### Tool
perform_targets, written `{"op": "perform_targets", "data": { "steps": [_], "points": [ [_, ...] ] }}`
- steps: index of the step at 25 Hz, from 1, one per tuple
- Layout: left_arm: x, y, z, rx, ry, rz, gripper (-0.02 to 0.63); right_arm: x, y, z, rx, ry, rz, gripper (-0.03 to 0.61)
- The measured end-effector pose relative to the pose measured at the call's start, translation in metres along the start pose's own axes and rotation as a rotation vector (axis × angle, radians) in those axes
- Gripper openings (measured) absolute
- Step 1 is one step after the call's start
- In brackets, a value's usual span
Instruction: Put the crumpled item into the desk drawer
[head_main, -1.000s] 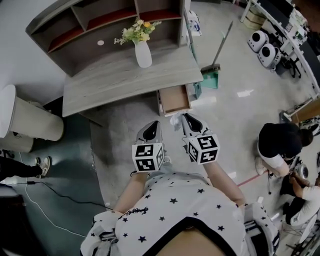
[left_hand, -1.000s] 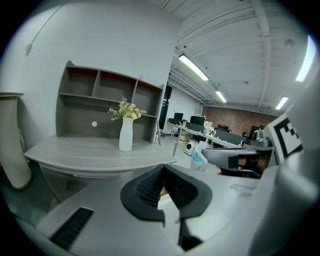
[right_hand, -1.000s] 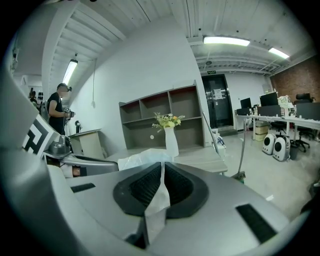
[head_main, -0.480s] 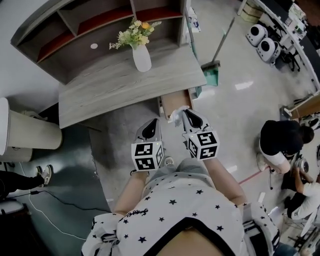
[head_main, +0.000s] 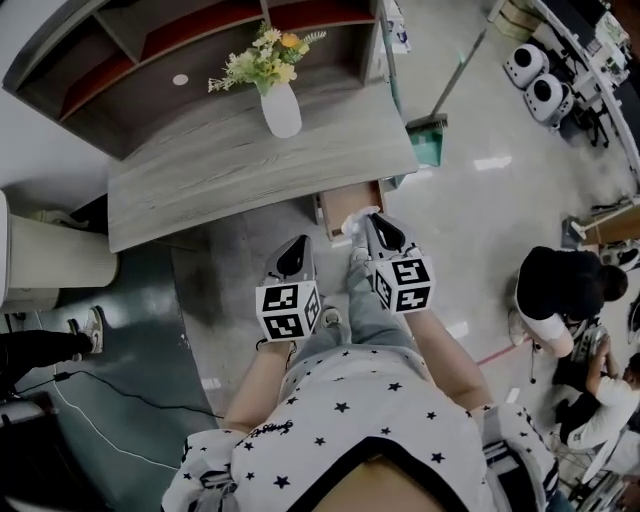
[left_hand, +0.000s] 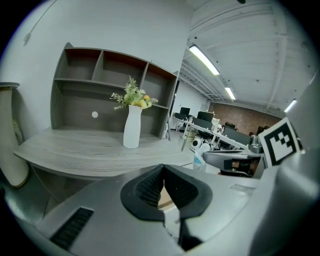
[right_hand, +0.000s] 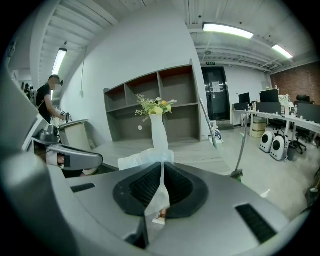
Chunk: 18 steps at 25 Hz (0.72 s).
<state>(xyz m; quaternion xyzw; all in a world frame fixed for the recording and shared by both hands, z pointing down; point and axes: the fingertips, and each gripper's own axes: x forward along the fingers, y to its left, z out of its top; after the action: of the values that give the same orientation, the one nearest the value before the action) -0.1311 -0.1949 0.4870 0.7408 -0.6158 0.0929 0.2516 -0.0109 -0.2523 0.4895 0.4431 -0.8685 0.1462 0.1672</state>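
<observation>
The crumpled item (head_main: 357, 219), a white wad of thin paper or plastic, is pinched in my right gripper (head_main: 371, 228), which is shut on it. In the right gripper view the crumpled item (right_hand: 145, 160) sticks up above the closed pads and a strip hangs down between them. It hangs at the front edge of the open wooden drawer (head_main: 347, 197), which juts out under the right end of the grey desk (head_main: 200, 175). My left gripper (head_main: 297, 251) is to the left of the drawer over the floor, shut with nothing in it (left_hand: 162, 186).
A white vase with flowers (head_main: 280, 108) stands on the desk in front of a shelf unit (head_main: 150, 50). A broom with a green dustpan (head_main: 430, 138) leans right of the desk. A white bin (head_main: 45, 268) is at the left, and a person crouches (head_main: 560, 285) at the right.
The view has shifted closer to the desk. My right gripper has carried the crumpled item forward to the drawer's front edge. The left gripper has kept its place beside it.
</observation>
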Motion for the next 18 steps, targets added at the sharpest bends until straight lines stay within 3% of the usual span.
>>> {"op": "perform_targets", "data": {
  "steps": [18],
  "points": [
    [0.082, 0.024, -0.023, -0.059, 0.089, 0.075, 0.012, 0.105, -0.051, -0.074, -0.004, 0.181, 0.041, 0.012]
  ]
}}
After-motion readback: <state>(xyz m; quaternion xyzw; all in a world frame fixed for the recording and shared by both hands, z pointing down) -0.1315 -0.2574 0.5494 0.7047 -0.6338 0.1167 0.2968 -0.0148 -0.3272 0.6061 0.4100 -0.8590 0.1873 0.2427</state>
